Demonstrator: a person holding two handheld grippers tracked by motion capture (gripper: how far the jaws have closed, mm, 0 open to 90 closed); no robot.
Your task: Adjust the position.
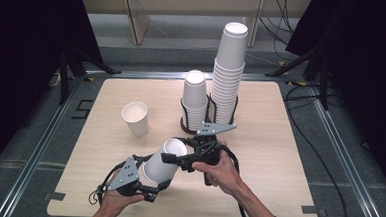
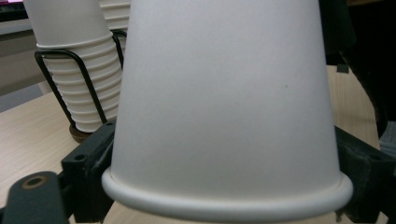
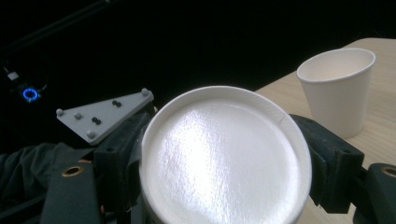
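Two tools grip one white paper cup [image 1: 162,161] that I hold tilted above the surface [image 1: 273,158]: my left tool [image 1: 163,185] is clamped at its rim end, my right tool [image 1: 167,158] near its base. Behind stand two cup stacks [image 1: 228,75] in a wire rack [image 1: 184,113]; a lone cup [image 1: 135,118] sits left.

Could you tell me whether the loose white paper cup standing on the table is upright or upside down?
Upright: the single white paper cup stands on its base, open mouth up.

The paper cup [image 1: 164,160] is white, the wire cup holder [image 1: 208,114] is black, and the table [image 1: 258,157] is light wood.
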